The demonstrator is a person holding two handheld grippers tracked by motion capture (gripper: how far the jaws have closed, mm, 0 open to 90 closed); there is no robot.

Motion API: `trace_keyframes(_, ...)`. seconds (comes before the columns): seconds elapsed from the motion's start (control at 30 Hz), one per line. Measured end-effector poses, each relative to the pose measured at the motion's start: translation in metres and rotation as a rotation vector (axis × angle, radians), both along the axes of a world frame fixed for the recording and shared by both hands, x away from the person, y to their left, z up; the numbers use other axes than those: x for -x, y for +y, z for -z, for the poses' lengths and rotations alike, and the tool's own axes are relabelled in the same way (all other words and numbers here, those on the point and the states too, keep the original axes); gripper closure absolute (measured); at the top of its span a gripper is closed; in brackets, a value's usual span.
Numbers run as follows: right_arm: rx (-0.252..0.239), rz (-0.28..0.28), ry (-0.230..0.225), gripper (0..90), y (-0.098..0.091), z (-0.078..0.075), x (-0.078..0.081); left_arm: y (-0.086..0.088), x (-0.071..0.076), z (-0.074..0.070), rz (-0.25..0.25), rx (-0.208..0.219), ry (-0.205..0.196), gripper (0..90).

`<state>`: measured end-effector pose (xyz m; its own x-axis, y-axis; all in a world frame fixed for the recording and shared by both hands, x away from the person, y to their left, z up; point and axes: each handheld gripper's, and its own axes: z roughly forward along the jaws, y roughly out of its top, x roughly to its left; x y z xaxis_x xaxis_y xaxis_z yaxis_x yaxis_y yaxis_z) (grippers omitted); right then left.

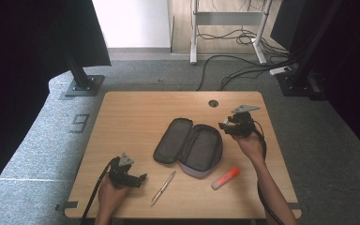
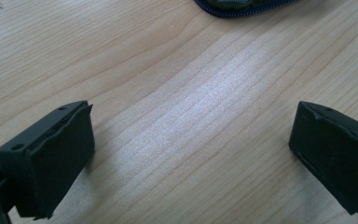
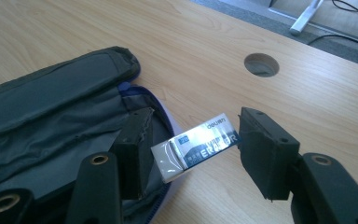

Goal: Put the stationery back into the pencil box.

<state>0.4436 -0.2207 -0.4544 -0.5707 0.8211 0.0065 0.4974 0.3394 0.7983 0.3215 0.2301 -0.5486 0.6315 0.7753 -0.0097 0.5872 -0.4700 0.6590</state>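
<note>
While hanging just short of the open pocket, grips the eraser [image 3: 196,147] end to end in the right hand-held gripper [image 3: 196,126], with a pad pressed on each short end, probably to leave the long body free to drop flat into the pencil case [image 3: 51,107]. Carries it clear of the table [image 1: 136,112], with the case's zipped rim directly beneath the left jaw and the cable hole [image 3: 261,64] well ahead, beyond the right jaw. Seems to have the case spread flat and unzipped so as to offer both halves from above. Reaches forward with the right forearm, wrist cocked, pointing that hand-held gripper inward and slightly down at the case. Parks the left hand-held gripper [image 1: 143,178] low over the table's near edge, jaws wide apart with nothing but bare wood between them, apparently just waiting. Leaves the pen [image 1: 163,187] just beyond those jaws and the orange highlighter [image 1: 225,178] farther off, well apart from both, likely next to be packed.
</note>
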Motion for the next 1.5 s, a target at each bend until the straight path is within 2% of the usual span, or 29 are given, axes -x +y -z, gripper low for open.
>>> trace_keyframes(0.77,0.023,-0.106,0.0,45.2,0.045,0.006,0.004,0.0,0.0,0.0,0.0,0.0,0.0,0.0)
trace_keyframes(1.07,0.048,-0.135,0.014,45.2,0.06,0.02,0.004,0.0,0.0,0.0,0.002,0.001,0.0,0.0)
trace_keyframes(1.5,0.069,-0.152,0.057,45.2,0.067,0.044,0.004,0.0,0.0,0.0,0.002,0.001,0.0,0.1)
